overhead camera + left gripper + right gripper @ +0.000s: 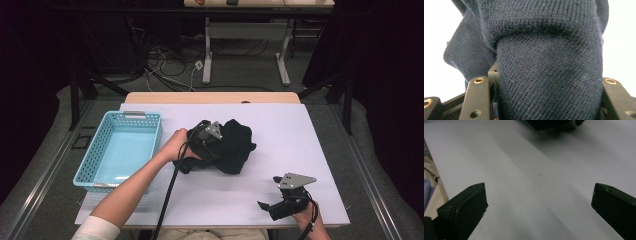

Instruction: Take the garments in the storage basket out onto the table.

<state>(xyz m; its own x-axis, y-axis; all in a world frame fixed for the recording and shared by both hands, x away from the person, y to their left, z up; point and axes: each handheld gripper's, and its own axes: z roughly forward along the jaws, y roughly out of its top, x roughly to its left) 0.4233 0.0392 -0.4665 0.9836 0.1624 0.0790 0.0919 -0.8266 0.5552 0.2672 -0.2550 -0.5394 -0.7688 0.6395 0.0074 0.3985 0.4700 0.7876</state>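
Note:
A dark navy knit garment (235, 145) lies bunched in the middle of the white table top (280, 130). My left gripper (220, 142) is pushed into its left side, held by a hand coming from the lower left. In the left gripper view the knit fabric (549, 62) bulges up between the two jaws, which stand wide apart, and it hides their tips. My right gripper (267, 192) rests near the front right edge, away from the garment. Its jaws are spread wide over bare table (539, 182) with nothing between them.
A light blue perforated basket (107, 122) stands at the left edge of the table with nothing visible inside. Behind the table are another table's legs (207, 55) and loose cables (170, 65) on the floor.

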